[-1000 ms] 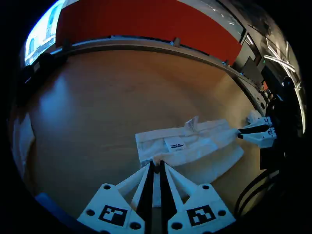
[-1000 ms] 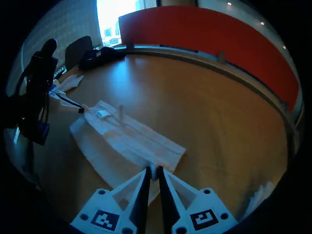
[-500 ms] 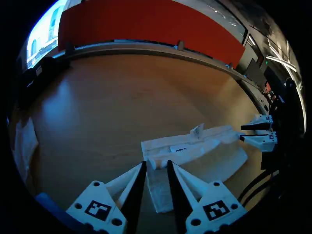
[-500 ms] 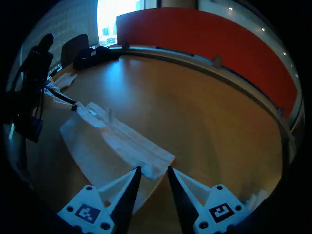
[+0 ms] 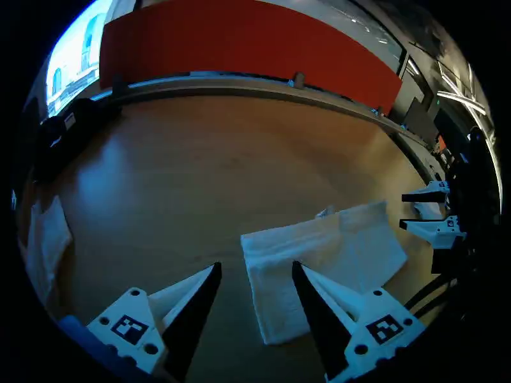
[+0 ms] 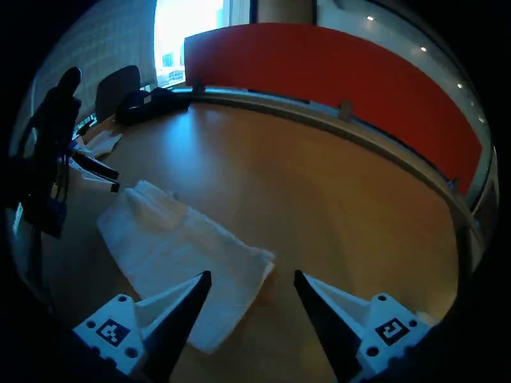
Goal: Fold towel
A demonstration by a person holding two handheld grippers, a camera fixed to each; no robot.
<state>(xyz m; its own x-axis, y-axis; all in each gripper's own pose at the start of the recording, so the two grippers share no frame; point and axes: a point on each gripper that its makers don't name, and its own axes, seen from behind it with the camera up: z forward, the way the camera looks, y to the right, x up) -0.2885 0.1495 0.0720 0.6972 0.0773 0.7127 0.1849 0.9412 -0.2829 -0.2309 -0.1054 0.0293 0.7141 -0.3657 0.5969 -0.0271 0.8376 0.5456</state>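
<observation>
A white towel (image 5: 326, 262) lies folded flat on the wooden table (image 5: 211, 166), a small tag sticking up at its far edge. In the left gripper view my left gripper (image 5: 254, 276) is open, its fingers spread on either side of the towel's near corner. My right gripper (image 5: 425, 210) appears open at the towel's far right end. In the right gripper view the towel (image 6: 185, 262) runs from lower centre toward the left; my right gripper (image 6: 251, 284) is open just above its near corner. My left gripper (image 6: 102, 175) is open at the towel's far end.
A red partition (image 5: 249, 45) runs along the table's far edge. Another white cloth (image 5: 41, 249) lies at the table's left side, seen as a pale cloth (image 6: 105, 142) in the right gripper view. A dark chair and bag (image 6: 137, 96) stand near the window.
Both grippers went from shut on the towel's edge to wide open. The lifted fold dropped, and the towel now lies flat with its upper layer settled.
</observation>
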